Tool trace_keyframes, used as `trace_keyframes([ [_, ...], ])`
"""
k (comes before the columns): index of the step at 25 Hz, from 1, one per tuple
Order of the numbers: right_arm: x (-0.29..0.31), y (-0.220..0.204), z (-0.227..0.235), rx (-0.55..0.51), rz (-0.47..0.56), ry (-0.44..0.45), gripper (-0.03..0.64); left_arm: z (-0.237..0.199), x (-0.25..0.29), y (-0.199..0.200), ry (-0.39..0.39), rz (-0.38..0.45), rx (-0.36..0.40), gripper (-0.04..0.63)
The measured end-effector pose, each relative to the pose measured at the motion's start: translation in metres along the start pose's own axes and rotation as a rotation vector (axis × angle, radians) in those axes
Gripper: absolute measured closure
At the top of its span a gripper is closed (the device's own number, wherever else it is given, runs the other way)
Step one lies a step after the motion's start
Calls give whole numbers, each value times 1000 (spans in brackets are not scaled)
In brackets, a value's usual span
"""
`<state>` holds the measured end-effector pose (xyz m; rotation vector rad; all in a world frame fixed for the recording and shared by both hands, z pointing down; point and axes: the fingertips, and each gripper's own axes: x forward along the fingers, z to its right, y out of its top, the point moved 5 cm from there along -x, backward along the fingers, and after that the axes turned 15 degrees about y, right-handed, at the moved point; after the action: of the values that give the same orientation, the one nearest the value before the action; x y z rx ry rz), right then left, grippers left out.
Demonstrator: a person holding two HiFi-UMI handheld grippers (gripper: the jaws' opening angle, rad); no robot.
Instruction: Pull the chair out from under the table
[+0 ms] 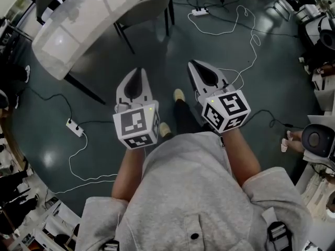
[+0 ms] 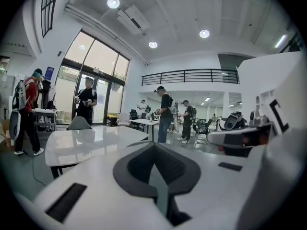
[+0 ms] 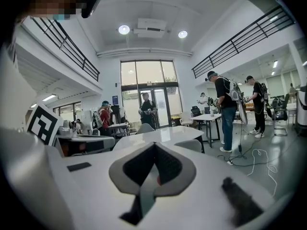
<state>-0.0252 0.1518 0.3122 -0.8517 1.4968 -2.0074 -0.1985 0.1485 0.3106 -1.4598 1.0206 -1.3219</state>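
Your left gripper and right gripper are both closed, empty. Grey chair at 12 o'clock, tucked under white table, well apart. Risk: closed jaws only shove it; power strip at 1 o'clock could snag a leg.

Round ceiling lights and windows light the hall. Glare sheens the tabletop; fisheye edges bend darkly.
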Motion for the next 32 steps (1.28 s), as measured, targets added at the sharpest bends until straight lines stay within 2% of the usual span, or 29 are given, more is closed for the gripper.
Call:
trace_keyframes([
  [14, 31, 10, 46, -24, 7, 29, 594, 3, 54, 7, 28, -8, 12, 581],
  [21, 52, 14, 91, 2, 9, 26, 592, 15, 107, 15, 20, -20, 30, 581],
  [32, 106, 30, 169, 55, -11, 64, 592, 24, 193, 32, 61, -56, 40, 581],
])
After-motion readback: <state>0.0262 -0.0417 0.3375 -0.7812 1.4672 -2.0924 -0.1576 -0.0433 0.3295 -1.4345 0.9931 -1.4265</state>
